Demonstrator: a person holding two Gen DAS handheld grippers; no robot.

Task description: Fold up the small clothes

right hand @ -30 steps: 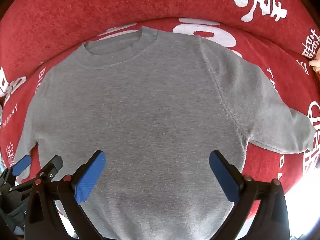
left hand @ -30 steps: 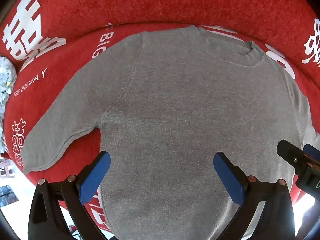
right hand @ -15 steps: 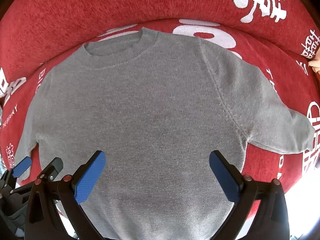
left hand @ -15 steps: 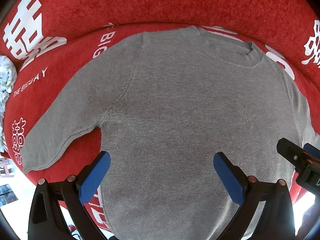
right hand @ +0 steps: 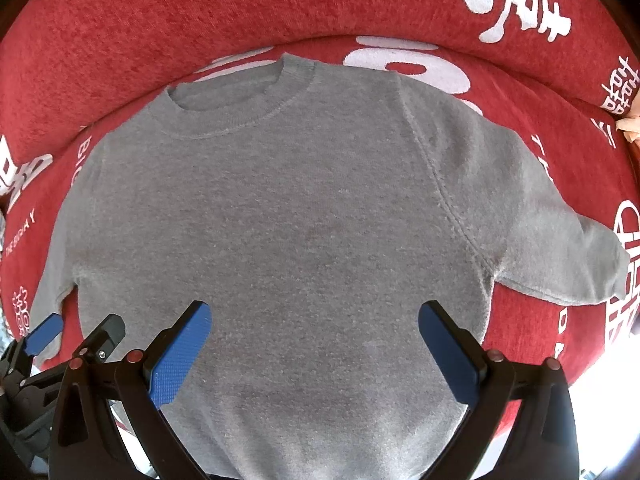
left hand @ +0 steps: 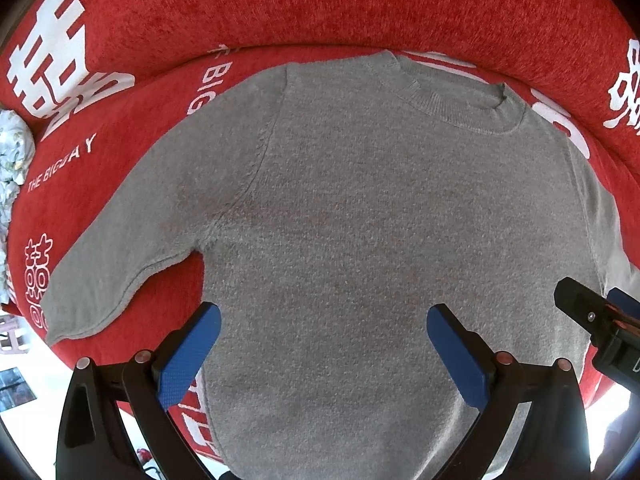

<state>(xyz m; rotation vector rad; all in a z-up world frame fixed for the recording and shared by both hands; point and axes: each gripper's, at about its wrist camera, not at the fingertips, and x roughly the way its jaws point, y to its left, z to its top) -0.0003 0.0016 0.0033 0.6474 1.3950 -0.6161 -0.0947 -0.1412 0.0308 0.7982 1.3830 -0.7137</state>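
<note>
A small grey knit sweater [left hand: 360,220] lies flat, front up, on a red cushion, collar at the far side and both short sleeves spread out. It also shows in the right wrist view [right hand: 280,220]. My left gripper [left hand: 323,350] is open and empty, hovering over the sweater's lower body. My right gripper [right hand: 315,346] is open and empty over the same lower part. The right gripper's fingers [left hand: 592,320] show at the right edge of the left wrist view; the left gripper's fingers [right hand: 80,344] show at the lower left of the right wrist view. The hem is hidden below both views.
The red cushion [left hand: 132,168] carries white lettering, and a red backrest [left hand: 320,8] rises behind it. A pale floral fabric [left hand: 12,156] sits at the far left. The cushion's front edge drops off near both grippers.
Both grippers have edged slightly back and up, so the sweater sits a little lower in each view. The sweater itself has not moved.
</note>
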